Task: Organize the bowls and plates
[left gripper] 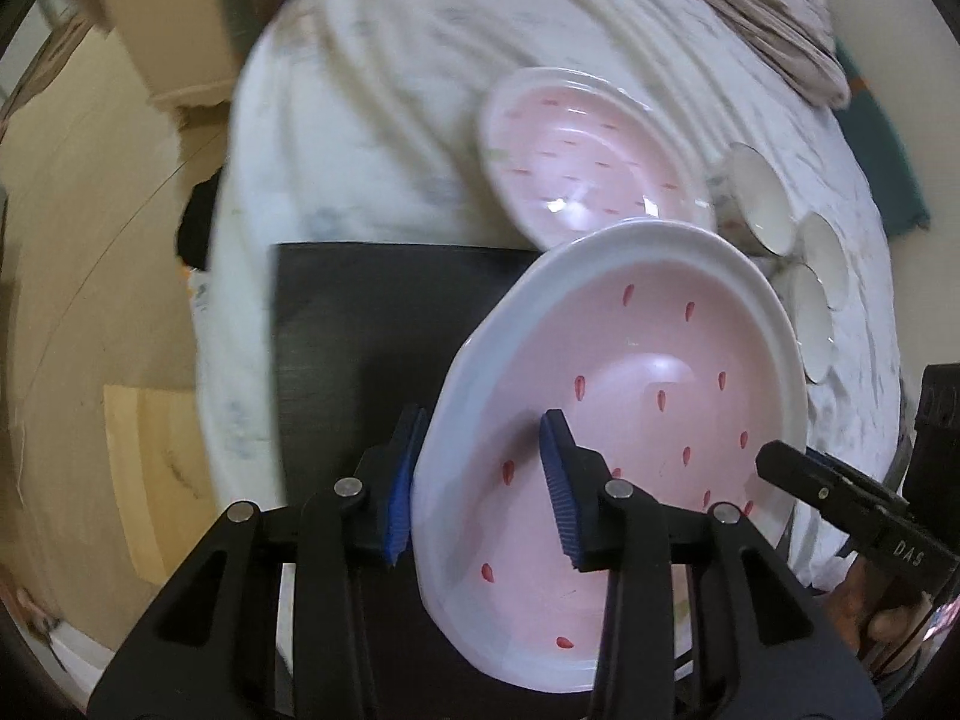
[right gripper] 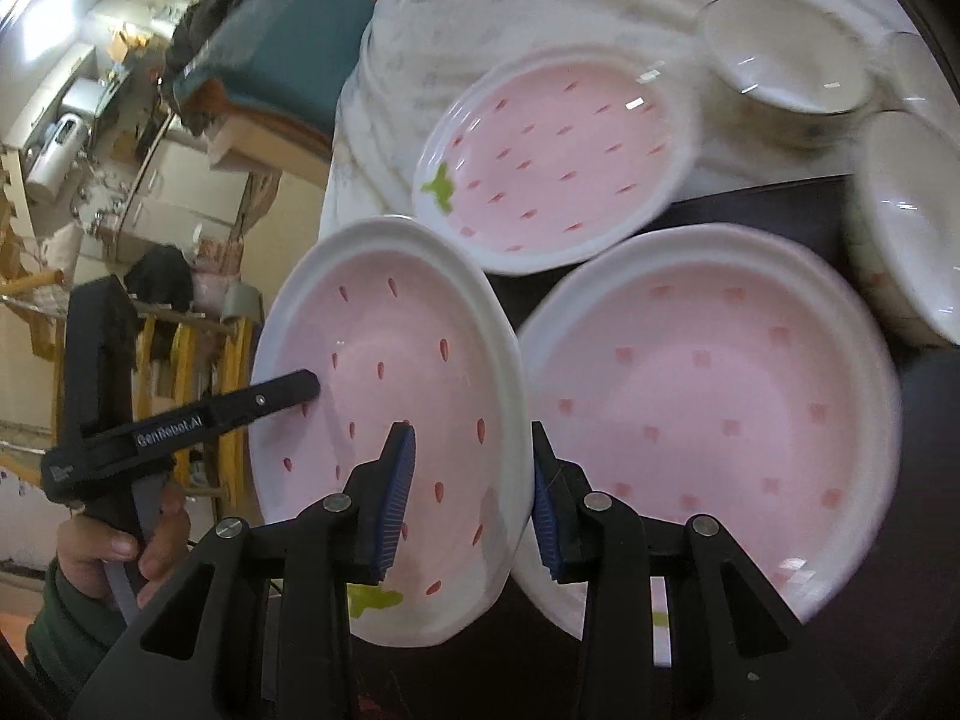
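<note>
Both grippers hold one pink strawberry plate [left gripper: 630, 420] with a white rim, tilted above the dark mat [left gripper: 372, 312]. My left gripper [left gripper: 480, 480] is shut on its left rim. My right gripper [right gripper: 471, 498] is shut on the right rim of the same plate [right gripper: 390, 396]. The right gripper's finger shows in the left wrist view [left gripper: 840, 498]. A second pink plate [right gripper: 708, 414] lies on the mat just right of the held one. A third pink plate [right gripper: 558, 156] rests behind, on the white cloth [left gripper: 360, 120].
Several white bowls [left gripper: 762, 198] stand at the right on the cloth; they also show in the right wrist view [right gripper: 780, 72]. A folded beige fabric [left gripper: 768, 6] lies at the back. The table edge drops off at the left to the room floor [left gripper: 90, 300].
</note>
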